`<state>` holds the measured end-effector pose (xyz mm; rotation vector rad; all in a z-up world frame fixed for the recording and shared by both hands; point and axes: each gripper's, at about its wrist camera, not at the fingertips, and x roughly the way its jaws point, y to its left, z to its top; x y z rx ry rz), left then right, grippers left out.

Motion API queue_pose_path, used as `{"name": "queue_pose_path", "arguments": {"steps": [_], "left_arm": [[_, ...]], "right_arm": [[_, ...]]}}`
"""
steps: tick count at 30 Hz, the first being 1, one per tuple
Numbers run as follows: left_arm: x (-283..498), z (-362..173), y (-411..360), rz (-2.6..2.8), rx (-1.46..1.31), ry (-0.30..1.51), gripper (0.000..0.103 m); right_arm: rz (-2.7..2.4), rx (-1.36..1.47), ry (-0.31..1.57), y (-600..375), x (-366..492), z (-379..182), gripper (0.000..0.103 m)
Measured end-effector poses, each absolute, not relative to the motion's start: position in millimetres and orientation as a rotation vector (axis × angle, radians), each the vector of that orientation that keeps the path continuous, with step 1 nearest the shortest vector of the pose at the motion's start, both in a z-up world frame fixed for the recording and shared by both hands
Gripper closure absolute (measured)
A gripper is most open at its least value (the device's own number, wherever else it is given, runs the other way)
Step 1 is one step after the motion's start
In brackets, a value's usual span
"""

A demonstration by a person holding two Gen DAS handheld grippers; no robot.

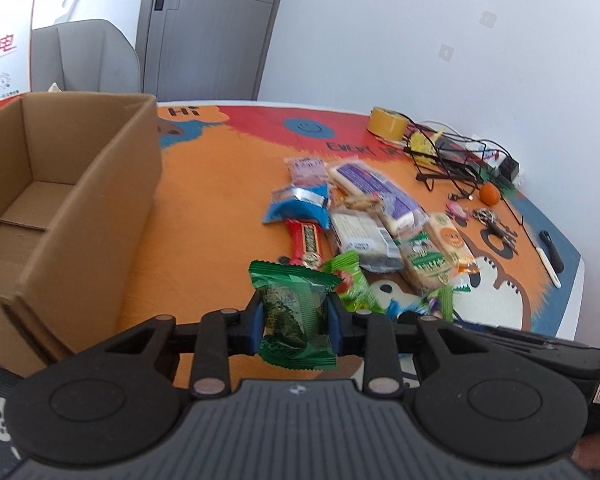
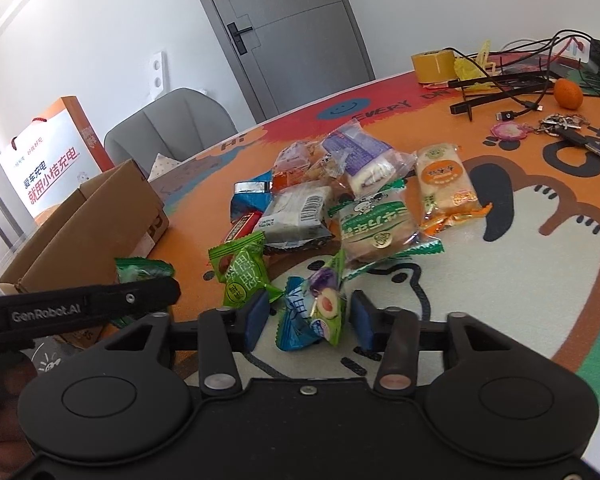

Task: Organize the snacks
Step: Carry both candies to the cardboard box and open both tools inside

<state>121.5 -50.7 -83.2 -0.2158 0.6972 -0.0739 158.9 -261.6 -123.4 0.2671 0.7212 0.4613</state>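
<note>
Left claw [image 1: 295, 317]: we pinch green snack [image 1: 294, 312], bound for box [image 1: 80, 208] leftward; right claw [image 2: 309, 318] straddles blue-green packet [image 2: 314, 314], pads apart

Both wrist views look down along their claws, sharing the snack pile [image 1: 364, 220] nearby

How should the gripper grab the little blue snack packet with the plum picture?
Grip the blue packet across its puffy middle, coming from above and the near side. It stands tilted, crimped ends up and down, already between the right gripper's open pads, so its flanks face them.
</note>
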Motion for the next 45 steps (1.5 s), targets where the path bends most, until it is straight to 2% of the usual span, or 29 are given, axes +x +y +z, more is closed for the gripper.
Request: {"name": "queue_pose_path", "arguments": {"steps": [28,45], "left_arm": [[88.3,-25.7,8.4,-0.021,-0.265,0.532,0.073],[86.5,-26.5,57.4,0.077,-0.341,0.517,0.073]], "right_arm": [[0.578,0.205,0.555,-194.1,147.4,-58.2,0.071],[0.654,0.198,0.535,-142.8,157.2,-40.4,0.071]]}}
